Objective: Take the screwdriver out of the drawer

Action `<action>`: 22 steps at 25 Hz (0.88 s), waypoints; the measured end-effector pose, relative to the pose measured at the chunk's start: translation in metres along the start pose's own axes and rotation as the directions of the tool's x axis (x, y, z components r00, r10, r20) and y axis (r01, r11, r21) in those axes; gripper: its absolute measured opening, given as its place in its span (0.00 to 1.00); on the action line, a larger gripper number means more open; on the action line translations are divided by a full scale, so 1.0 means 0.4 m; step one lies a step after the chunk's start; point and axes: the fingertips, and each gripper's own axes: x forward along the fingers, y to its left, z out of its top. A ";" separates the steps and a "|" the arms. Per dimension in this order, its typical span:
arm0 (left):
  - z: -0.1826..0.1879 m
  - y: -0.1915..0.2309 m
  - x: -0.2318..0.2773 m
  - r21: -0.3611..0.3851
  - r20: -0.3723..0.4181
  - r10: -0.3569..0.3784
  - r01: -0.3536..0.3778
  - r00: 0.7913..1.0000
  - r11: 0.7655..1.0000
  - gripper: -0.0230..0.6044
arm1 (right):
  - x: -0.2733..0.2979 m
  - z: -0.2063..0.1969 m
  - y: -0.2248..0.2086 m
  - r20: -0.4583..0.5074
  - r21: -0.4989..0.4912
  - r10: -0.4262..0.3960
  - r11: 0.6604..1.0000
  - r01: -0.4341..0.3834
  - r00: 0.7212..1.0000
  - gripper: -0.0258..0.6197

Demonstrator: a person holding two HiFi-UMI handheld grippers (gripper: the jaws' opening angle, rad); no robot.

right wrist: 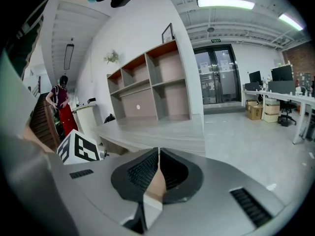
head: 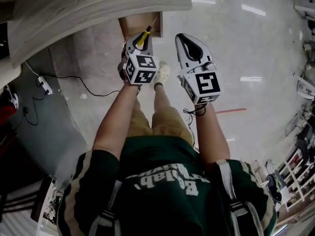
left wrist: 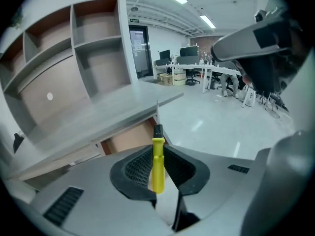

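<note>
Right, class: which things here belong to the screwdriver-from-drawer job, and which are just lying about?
Job: screwdriver, held in the left gripper; open drawer.
Lying about: power strip, cable, shelves, boxes.

your grey desk (head: pixel 98 9) fills eleven o'clock in the head view; a white power strip (head: pixel 45 85) with a black cable (head: pixel 88 88) lies on the floor (head: pixel 236 43) at nine. in the right gripper view, shelving (right wrist: pixel 147 90) at eleven, glass doors (right wrist: pixel 216 75) at two.
</note>
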 end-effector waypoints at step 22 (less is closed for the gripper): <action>0.338 0.167 -0.578 -0.050 0.337 0.048 -0.032 0.940 0.998 0.17 | -0.206 0.382 0.211 0.146 -0.123 -0.046 0.990 0.064 0.988 0.10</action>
